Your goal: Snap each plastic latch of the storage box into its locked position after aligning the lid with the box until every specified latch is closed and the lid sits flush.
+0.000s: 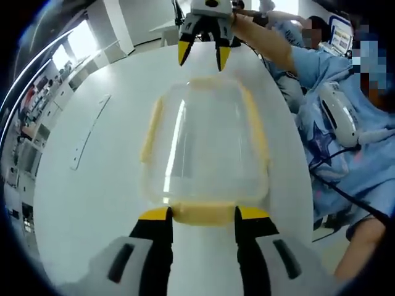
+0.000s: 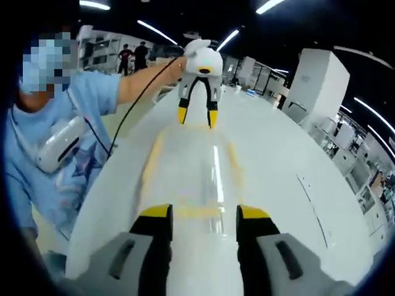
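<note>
White and glossy, the tabletop (image 1: 92, 185) carries your clear storage box (image 1: 207, 148), whose lid (image 1: 210, 132) lies on top with pale yellow latches along all four sides. In the left gripper view, shelving and bright windows sit far off at the left, and a thin flat strip (image 1: 86, 135) lies on the tabletop well left of the box. Your left gripper (image 1: 202, 217) has its yellow-tipped fingers (image 1: 154, 216) spread apart, one at each end of the near latch (image 1: 203, 214), not clamped on it. At the box's far end your right gripper (image 1: 204, 54) hangs with its fingers parted just above the far latch (image 1: 213, 80). To the right, your blue sleeve (image 1: 327, 68) reaches in.

In the right gripper view, the blue shirt (image 2: 80, 142) fills the left side, the box (image 2: 191, 179) runs down the middle between the spread fingers of the right gripper (image 2: 202, 216) and the left gripper (image 2: 197, 114) opposite, and white cabinets (image 2: 318, 83) under ceiling strip lights stand at the right.
</note>
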`<state>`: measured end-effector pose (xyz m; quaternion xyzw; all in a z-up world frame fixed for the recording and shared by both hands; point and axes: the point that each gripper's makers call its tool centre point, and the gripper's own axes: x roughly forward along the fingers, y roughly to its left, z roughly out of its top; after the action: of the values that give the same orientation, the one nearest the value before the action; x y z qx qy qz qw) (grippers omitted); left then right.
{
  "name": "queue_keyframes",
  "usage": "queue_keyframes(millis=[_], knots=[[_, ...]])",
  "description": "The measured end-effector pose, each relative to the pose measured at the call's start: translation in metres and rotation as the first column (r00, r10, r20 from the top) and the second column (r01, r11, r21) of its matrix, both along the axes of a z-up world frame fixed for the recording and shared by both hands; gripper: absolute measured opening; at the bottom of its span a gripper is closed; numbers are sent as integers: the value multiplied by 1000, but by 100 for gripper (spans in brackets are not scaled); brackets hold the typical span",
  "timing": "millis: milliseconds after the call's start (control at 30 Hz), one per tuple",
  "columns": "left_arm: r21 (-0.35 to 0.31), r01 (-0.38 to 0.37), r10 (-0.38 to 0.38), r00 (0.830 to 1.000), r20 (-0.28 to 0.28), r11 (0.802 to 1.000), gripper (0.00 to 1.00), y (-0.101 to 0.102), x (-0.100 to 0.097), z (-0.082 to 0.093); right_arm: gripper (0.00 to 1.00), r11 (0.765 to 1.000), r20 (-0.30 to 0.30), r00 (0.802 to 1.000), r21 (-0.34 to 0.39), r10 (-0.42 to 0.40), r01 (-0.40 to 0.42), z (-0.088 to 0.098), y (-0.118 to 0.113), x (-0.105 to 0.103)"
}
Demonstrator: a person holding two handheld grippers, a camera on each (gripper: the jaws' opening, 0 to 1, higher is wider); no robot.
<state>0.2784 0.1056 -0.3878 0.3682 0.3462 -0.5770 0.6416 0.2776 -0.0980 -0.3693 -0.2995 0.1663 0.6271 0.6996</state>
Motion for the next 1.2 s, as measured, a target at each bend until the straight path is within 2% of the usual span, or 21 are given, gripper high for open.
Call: queue_keyframes(millis=[133, 333, 600, 767, 933, 1200], knots=[[-16, -2, 2, 1000, -1, 1000, 39, 1, -1, -1, 42, 1000, -22, 1000, -19, -7, 7, -10, -2, 1], [-48, -12, 12, 1000, -1, 999, 39, 4, -2, -2, 46, 999, -82, 997, -50, -7, 3, -26, 10, -1], [-52, -21, 21, 1000, 0, 998, 39, 8, -3, -3, 47, 1000, -138, 990, 4, 10, -9, -35, 25, -2], [-71, -20, 20, 1000, -2, 997, 39, 9, -4, -3, 42, 998, -105, 994, 56, 30, -24, -33, 28, 2], [-79, -16, 15, 1000, -3, 997, 39, 7, -2, -3, 41, 994, -108, 993, 104, 37, -26, -27, 27, 1], [-101, -3, 2, 1000, -8, 995, 39, 0, 0, -2, 41, 995, -93, 996, 102, 14, -4, -17, 17, -2]])
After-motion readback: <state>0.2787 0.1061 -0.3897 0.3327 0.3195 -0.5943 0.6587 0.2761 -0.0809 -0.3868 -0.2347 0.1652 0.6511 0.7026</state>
